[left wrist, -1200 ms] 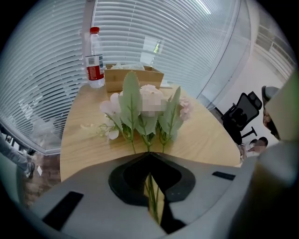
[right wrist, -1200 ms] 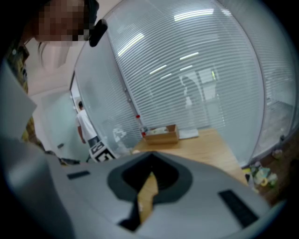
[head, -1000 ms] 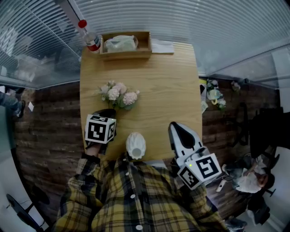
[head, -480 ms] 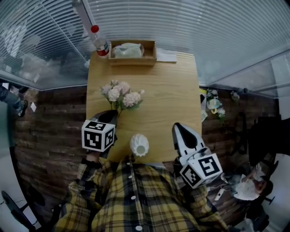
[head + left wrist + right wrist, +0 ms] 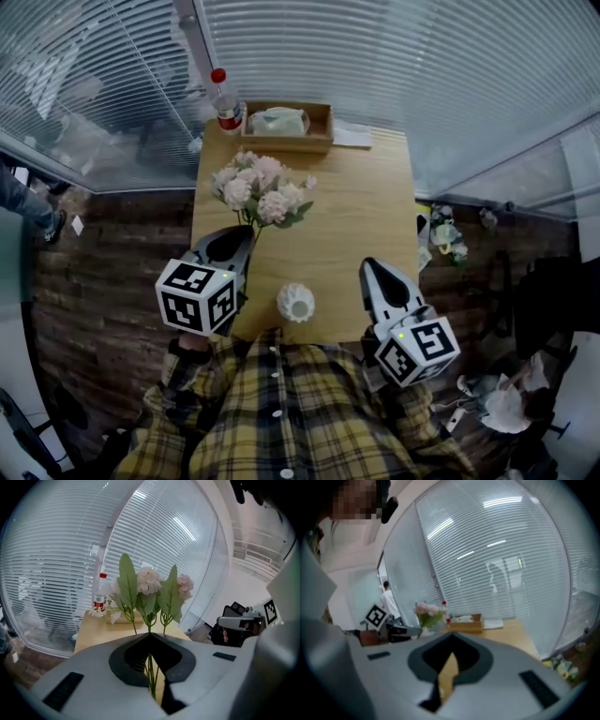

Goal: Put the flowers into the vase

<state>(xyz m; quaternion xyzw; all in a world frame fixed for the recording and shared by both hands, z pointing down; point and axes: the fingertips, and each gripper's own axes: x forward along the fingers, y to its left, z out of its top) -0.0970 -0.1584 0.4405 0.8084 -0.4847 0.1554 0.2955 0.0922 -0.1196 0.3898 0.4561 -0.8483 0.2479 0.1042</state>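
Left gripper (image 5: 232,246), fingers pinching stems (image 5: 151,677), had lifted pink-white artificial flower bunch (image 5: 262,187) off wooden tabletop (image 5: 361,211); ribbed white vase (image 5: 296,303) still empty. Right gripper (image 5: 373,274) fingers pressed together, idle.

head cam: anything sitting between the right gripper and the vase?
Nothing. In the head view only bare table lies between the right gripper and the white vase.

1. The cube (image 5: 196,297) on my left gripper (image 5: 246,234) carries black-and-white square markers, no letters.
2. The cube (image 5: 418,350) on my right gripper (image 5: 368,269) carries the same kind.
3. The bottle (image 5: 225,105) has a red label, its print too small to read.
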